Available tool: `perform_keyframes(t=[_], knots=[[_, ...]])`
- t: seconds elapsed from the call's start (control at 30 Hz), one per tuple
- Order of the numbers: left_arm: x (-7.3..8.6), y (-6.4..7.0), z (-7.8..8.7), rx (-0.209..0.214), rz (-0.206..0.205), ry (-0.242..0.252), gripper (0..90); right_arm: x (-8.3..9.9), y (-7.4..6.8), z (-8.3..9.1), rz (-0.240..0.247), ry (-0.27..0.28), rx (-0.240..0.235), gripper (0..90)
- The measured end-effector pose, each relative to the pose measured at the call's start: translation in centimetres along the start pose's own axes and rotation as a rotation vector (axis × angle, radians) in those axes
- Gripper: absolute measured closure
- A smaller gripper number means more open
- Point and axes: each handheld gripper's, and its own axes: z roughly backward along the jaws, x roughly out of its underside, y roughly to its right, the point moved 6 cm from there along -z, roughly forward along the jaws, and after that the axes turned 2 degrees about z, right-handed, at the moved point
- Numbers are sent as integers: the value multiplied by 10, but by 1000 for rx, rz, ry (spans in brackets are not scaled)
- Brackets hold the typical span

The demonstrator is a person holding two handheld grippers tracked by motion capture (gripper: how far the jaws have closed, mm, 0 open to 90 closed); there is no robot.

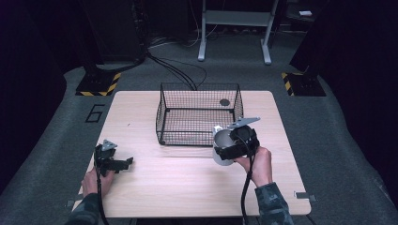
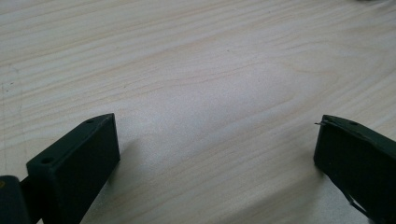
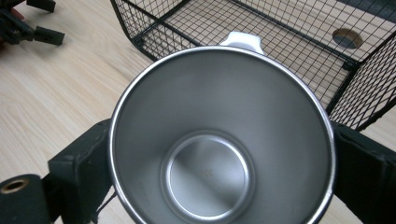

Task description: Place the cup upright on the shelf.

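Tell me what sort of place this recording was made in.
Probably a lab or recording studio set up for data collection, not a home. A lone wooden table stands on grey carpet ringed by dark curtains, stand bases marked with yellow-black hazard tape flank it, and cables run across the floor behind.

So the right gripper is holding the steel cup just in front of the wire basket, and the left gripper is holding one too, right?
Not quite. The left gripper holds nothing: the left gripper view shows its jaws open over bare table. The right gripper does hold the steel cup just in front of the wire basket.
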Motion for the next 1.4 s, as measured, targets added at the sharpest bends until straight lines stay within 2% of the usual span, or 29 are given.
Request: perform_keyframes(t=[0.23,0.57,0.8,1.2,1.4], knots=[[0,0,0,0,0,0,3,-16,4,1,22,11,-4,58],[0,0,0,3,0,-5,3,-35,12,0,29,26,5,58],[0,0,0,0,2,1,3,-50,17,-1,55,40,17,58],[0,0,0,2,0,-2,3,-72,26,-11,69,23,24,58],[0,0,0,0,1,1,3,-82,31,-16,73,45,41,58]])
